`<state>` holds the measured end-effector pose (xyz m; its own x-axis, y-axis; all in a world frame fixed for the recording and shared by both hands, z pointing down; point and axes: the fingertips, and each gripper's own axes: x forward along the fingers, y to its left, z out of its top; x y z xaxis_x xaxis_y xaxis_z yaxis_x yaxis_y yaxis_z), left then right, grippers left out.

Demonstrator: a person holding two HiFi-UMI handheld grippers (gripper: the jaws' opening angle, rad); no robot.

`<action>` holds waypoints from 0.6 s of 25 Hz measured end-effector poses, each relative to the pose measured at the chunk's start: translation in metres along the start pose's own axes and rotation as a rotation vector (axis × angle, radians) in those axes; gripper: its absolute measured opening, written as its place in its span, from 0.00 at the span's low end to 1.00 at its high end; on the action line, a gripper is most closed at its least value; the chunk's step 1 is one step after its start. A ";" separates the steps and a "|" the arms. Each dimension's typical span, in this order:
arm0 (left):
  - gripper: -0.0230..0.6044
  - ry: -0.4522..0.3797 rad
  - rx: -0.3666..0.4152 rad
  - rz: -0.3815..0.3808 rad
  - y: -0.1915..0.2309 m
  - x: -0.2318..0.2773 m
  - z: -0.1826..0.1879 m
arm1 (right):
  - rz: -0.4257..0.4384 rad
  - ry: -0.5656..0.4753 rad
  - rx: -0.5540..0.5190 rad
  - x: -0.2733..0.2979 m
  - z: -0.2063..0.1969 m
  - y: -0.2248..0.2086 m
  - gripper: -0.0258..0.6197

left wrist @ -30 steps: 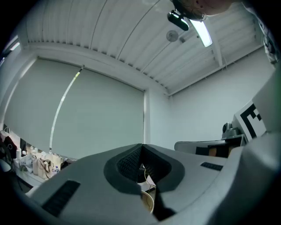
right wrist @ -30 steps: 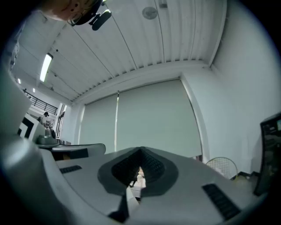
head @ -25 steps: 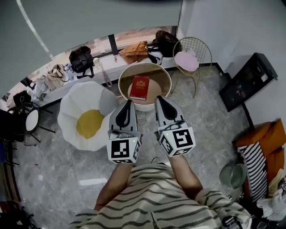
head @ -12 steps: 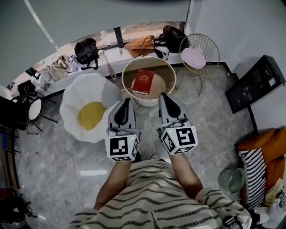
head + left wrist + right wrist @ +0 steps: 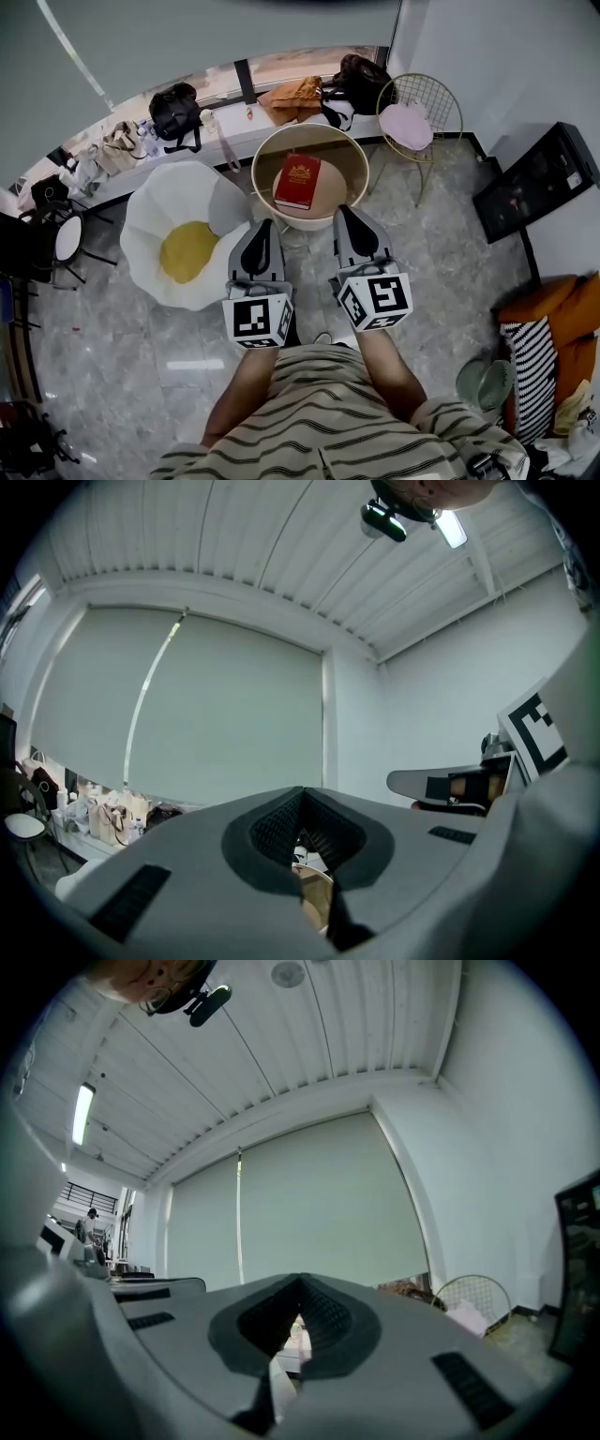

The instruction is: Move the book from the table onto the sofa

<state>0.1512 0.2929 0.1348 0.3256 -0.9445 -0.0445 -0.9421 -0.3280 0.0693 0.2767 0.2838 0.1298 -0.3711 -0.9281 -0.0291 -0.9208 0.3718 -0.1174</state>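
Red book (image 5: 297,180) on round table (image 5: 338,192); both grippers closed, empty.
Open floor (image 5: 441,253) spreads right of the table; the white petal sofa (image 5: 159,211) sits just left of its rim. Left gripper (image 5: 264,226) and right gripper (image 5: 346,212) hover short of its near edge. The book lies mid-table, clear of the rim.

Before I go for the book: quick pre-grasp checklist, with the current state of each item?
1. Book lies flat on the round table, nothing on top: ok.
2. Left hand-held gripper open for a grasp: not ok, jaws together, empty.
3. Right hand-held gripper open: not ok, jaws together, empty.
4. Grippers on the book: not ok, neither touches it.
5. White sofa free to take the book: ok, its yellow cushion is bare.
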 end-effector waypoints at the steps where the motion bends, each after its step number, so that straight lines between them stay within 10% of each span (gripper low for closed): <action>1: 0.05 0.002 -0.004 -0.001 0.004 0.009 -0.002 | -0.003 0.005 -0.002 0.008 -0.002 -0.003 0.06; 15: 0.04 0.053 -0.046 -0.041 0.092 0.166 -0.028 | -0.035 0.083 0.019 0.181 -0.035 -0.034 0.06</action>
<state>0.1204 0.1054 0.1612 0.3688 -0.9295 0.0046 -0.9237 -0.3659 0.1140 0.2366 0.1043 0.1636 -0.3482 -0.9357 0.0573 -0.9312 0.3382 -0.1360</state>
